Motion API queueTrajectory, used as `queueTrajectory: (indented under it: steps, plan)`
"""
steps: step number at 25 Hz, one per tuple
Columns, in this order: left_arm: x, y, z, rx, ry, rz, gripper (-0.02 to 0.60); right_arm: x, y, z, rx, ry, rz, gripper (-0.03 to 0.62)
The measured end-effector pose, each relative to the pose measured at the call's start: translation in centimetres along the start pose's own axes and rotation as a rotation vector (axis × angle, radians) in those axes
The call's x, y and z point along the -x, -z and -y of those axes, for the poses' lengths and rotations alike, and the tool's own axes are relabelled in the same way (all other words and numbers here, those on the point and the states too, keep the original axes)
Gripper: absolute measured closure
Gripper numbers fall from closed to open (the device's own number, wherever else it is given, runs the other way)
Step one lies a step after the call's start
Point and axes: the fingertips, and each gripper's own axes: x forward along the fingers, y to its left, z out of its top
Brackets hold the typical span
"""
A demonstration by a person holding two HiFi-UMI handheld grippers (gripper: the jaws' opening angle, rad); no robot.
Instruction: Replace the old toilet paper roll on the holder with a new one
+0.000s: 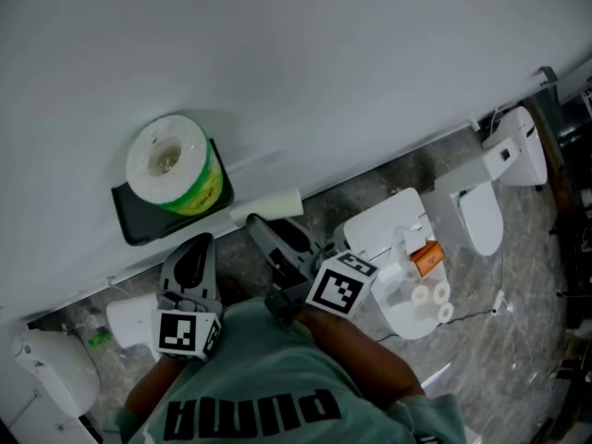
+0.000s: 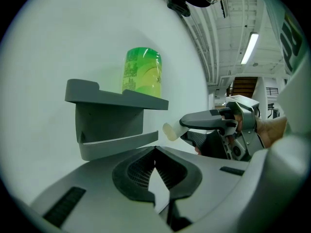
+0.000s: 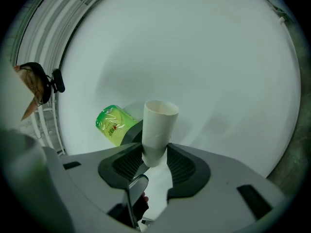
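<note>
A dark grey holder (image 1: 139, 218) hangs on the white wall. On its top shelf stands a new roll in green wrap (image 1: 176, 165), also seen in the left gripper view (image 2: 142, 72). My right gripper (image 1: 270, 231) is shut on an empty cardboard tube (image 1: 268, 206), held just right of the holder and clear of it. In the right gripper view the tube (image 3: 158, 127) stands up between the pads, with the green roll (image 3: 114, 124) behind it. My left gripper (image 1: 192, 259) sits below the holder (image 2: 112, 118), jaws shut with nothing in them.
A white toilet (image 1: 481, 213) stands at the right on the marbled floor. Nearer, a white stand (image 1: 398, 248) carries an orange item (image 1: 425, 257) and small white rolls (image 1: 431, 294). Another white fixture (image 1: 46, 370) sits at the lower left.
</note>
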Motion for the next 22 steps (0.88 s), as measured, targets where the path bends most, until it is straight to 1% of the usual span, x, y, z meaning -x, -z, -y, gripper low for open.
queueTrajectory:
  steps: [2, 3, 6, 8, 15, 19, 22]
  plan:
    - [0.3, 0.4, -0.1, -0.014, 0.004, -0.037, 0.577, 0.0, 0.2, -0.2, 0.008, 0.001, -0.002, 0.425]
    - [0.4, 0.5, -0.3, -0.016, 0.004, -0.042, 0.577, 0.0, 0.3, -0.3, 0.015, 0.001, -0.003, 0.425]
    - [0.5, -0.1, -0.7, 0.001, -0.006, 0.002, 0.577, -0.1, 0.6, -0.8, 0.055, -0.001, -0.012, 0.425]
    - [0.6, -0.2, -1.0, 0.005, -0.012, 0.014, 0.577, -0.1, 0.8, -1.2, 0.089, -0.004, -0.021, 0.425]
    - [1.3, -0.2, -1.8, 0.006, -0.028, 0.01, 0.577, -0.2, 1.5, -3.1, 0.216, -0.015, -0.05, 0.425]
    - [1.9, 0.5, -2.3, -0.02, -0.031, -0.011, 0.577, -0.3, 2.1, -4.2, 0.292, -0.027, -0.074, 0.425]
    - [2.1, -0.1, -2.5, 0.013, -0.049, 0.011, 0.577, -0.3, 2.4, -5.3, 0.361, -0.037, -0.095, 0.425]
